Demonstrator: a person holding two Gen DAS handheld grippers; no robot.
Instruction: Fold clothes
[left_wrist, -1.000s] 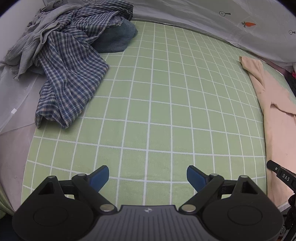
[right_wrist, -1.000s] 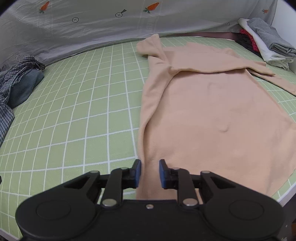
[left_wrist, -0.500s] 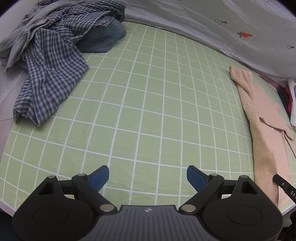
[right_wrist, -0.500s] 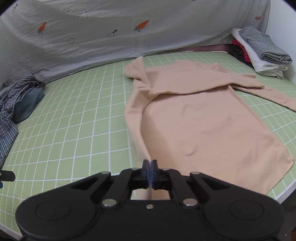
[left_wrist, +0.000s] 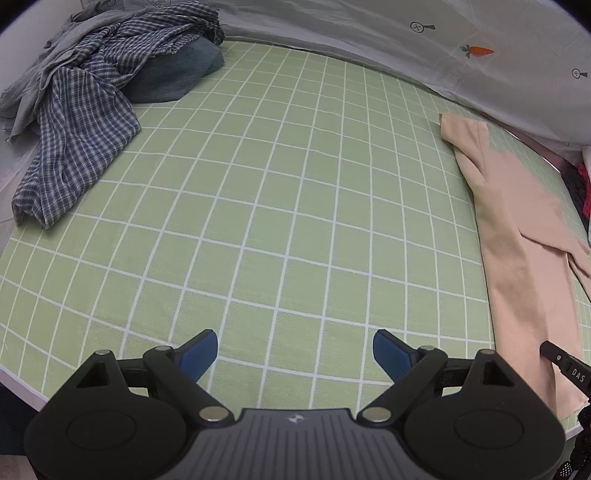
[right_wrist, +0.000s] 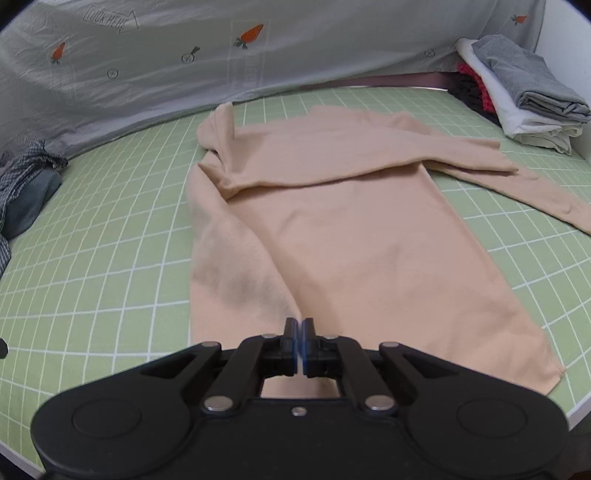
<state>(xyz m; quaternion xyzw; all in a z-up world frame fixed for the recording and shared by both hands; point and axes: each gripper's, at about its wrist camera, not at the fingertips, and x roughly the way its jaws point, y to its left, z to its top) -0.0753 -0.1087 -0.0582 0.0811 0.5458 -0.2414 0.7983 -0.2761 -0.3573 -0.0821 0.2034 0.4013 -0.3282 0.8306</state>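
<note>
Plaid shirt (left_wrist: 77, 122), folded stack (right_wrist: 524, 92), bedsheet (left_wrist: 258, 221)

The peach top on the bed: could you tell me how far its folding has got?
Done: a folded stack sits at the far corner. In hand: the right tongs pinch the peach top at its near hem, one sleeve already across. Left: finishing it, then the plaid pile; left tongs empty.

Both wrist views look steeply down along their tongs, close above the near edge of the bed (left_wrist: 280, 206). The left faces bare green sheet; the right faces the beige garment (right_wrist: 351, 236). Both share that garment (left_wrist: 524, 258) and the plaid pile (left_wrist: 85, 110).
</note>
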